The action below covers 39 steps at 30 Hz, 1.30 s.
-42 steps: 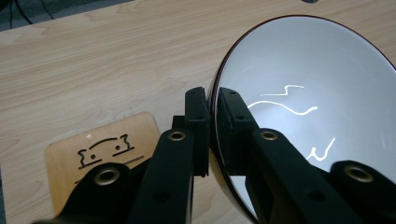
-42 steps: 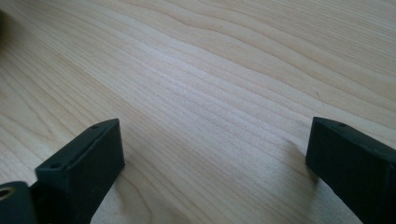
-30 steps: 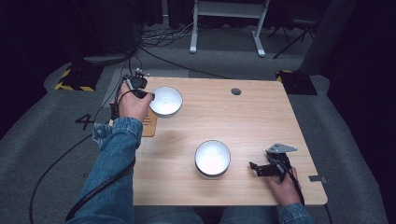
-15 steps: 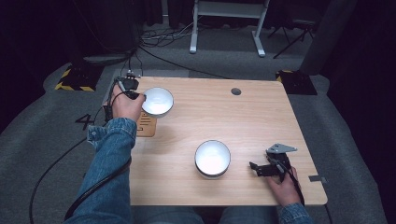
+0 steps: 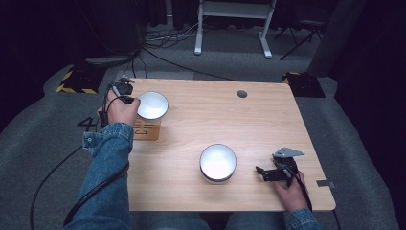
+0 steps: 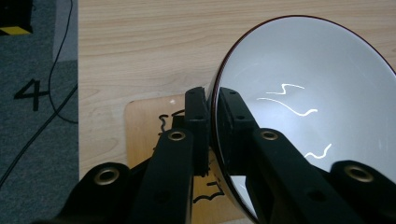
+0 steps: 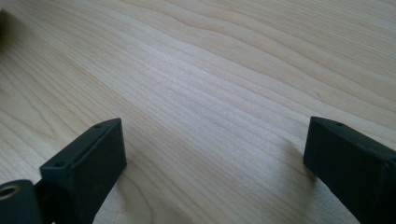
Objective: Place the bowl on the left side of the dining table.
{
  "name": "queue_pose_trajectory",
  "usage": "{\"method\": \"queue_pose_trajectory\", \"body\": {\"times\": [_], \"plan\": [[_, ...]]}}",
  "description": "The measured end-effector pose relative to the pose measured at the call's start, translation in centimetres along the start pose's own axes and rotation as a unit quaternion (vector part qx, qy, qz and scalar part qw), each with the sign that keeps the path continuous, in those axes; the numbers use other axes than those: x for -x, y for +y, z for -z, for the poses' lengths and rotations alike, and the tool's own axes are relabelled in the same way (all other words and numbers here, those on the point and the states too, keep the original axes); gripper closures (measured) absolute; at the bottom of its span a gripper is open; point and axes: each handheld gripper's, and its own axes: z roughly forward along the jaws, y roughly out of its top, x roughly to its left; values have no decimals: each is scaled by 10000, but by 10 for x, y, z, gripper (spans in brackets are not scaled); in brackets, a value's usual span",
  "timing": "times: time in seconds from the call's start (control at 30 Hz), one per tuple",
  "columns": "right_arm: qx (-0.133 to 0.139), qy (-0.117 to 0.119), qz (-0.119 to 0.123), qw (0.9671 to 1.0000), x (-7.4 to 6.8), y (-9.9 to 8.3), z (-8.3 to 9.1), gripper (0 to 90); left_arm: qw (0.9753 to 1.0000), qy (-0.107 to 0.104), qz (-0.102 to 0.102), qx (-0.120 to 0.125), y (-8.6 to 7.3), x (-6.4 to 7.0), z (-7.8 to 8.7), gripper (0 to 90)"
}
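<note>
We see a white bowl with a thin dark rim at the table's far left, its near edge over a small wooden board; its rim is pinched between two black jaws and it looks tilted in the left gripper view. A second white bowl sits upright near the front edge, well apart from the first.

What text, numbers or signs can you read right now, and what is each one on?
"4": a black digit on the grey floor left of the table.
Dark cut-out marks on the small wooden board under the bowl that the left tongs grip: partly hidden, not readable.
Yellow and black hazard stripes on a floor plate: no words.
</note>
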Motion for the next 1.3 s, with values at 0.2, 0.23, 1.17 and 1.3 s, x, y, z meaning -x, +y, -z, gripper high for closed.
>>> {"method": "queue_pose_trajectory", "body": {"times": [0.2, 0.23, 1.17, 1.3], "plan": [[7, 2, -3, 10000, 0, 0, 0, 56, 9999, 65, 111, -46, -3, -13, -4, 830], [4, 1, -2, 10000, 0, 0, 0, 56, 9998, 51, 161, -51, -3, -15, -5, 830], [2, 1, -1, 10000, 0, 0, 0, 56, 9980, 189, 495, -357, -24, -42, -36, 826], [3, 4, -1, 10000, 0, 0, 0, 56, 9978, 140, 529, -370, -26, -43, -39, 825]]}}
